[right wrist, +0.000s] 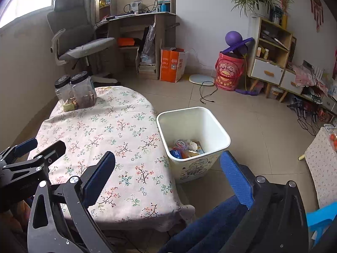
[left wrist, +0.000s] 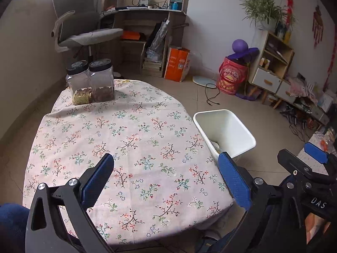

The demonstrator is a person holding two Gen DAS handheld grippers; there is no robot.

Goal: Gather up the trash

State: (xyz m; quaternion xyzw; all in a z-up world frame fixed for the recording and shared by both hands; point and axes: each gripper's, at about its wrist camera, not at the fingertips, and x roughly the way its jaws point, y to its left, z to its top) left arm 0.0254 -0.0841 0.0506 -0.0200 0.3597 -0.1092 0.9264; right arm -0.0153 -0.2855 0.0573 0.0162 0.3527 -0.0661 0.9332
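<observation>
Left tool (left wrist: 166, 181) spread wide, released, holding nothing, hovering over floral-cloth bench (left wrist: 126, 139). Right tool (right wrist: 168, 179) also wide apart, empty, above bench edge. White bin (right wrist: 192, 139) upright on floor, just beside bench, mouth up. Trash (right wrist: 186, 148) piled at bin bottom; long axis unclear.

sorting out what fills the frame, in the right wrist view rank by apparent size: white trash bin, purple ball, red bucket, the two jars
1. White trash bin, largest, though it is nearest the camera.
2. Red bucket.
3. Two black-lidded jars, each about alike; I won't rank them.
4. Purple ball, smallest, but farthest away.
</observation>
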